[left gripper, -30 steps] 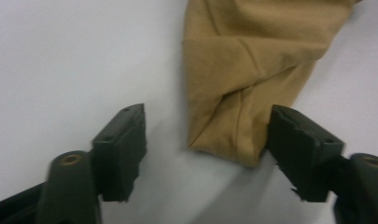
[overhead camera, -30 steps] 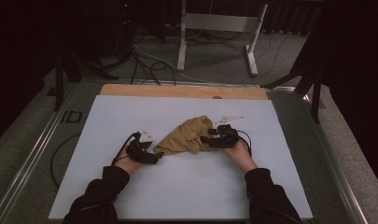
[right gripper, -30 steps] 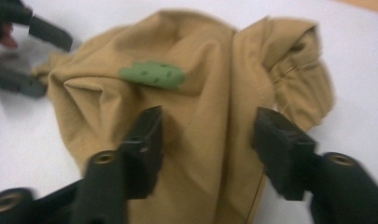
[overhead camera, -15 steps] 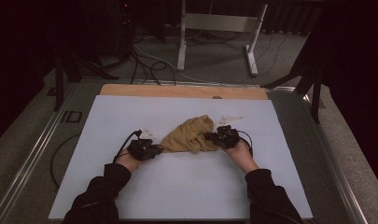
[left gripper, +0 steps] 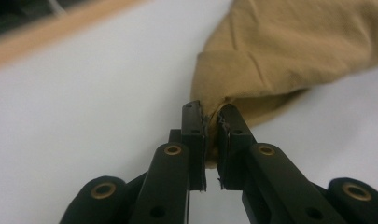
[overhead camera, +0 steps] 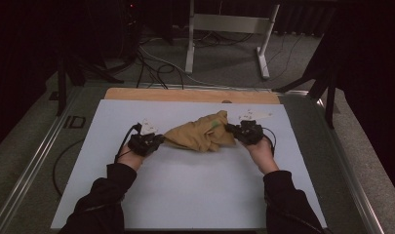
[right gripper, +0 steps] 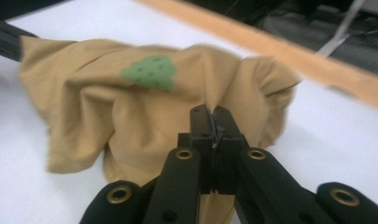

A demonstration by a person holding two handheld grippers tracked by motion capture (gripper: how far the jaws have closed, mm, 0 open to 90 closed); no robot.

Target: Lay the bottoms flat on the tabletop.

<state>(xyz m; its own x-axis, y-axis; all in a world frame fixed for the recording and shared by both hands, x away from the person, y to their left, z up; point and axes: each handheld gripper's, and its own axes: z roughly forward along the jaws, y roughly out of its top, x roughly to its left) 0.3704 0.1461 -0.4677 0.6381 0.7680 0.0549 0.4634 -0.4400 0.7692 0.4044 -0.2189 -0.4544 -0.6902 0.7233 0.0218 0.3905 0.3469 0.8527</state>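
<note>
Garment (overhead camera: 201, 134) of tan cloth lies bunched near the middle of the white tabletop (overhead camera: 185, 185), a little toward its far side, between the two hands. Looks like a small shirt with a green printed patch (right gripper: 149, 71) on its front (exact kind of garment hard to tell from the crumpled shape).

Left hand-held gripper (overhead camera: 156, 141) sits at the garment's left end. In the left gripper view its jaws are nearly closed, a narrow slit between them, with a fold of the tan cloth edge pinched at the tips (left gripper: 212, 122). Cloth spreads up and to the right from the pinch point.

Right hand-held gripper (overhead camera: 232, 129) sits at the garment's right end. In the right gripper view its jaws are pressed fully together, with a thin ridge of cloth caught between the tips (right gripper: 213, 119); the fabric puckers toward that spot.

Both forearms in dark sleeves (overhead camera: 105, 195) come in from the near edge of the tabletop. A bare wooden strip (overhead camera: 185, 95) runs along the tabletop's far edge. A black cable (overhead camera: 124, 144) trails back from the left hand-held gripper. Beyond the tabletop, a white metal stand (overhead camera: 229, 34) and loose cables (overhead camera: 156, 68) on the floor.
</note>
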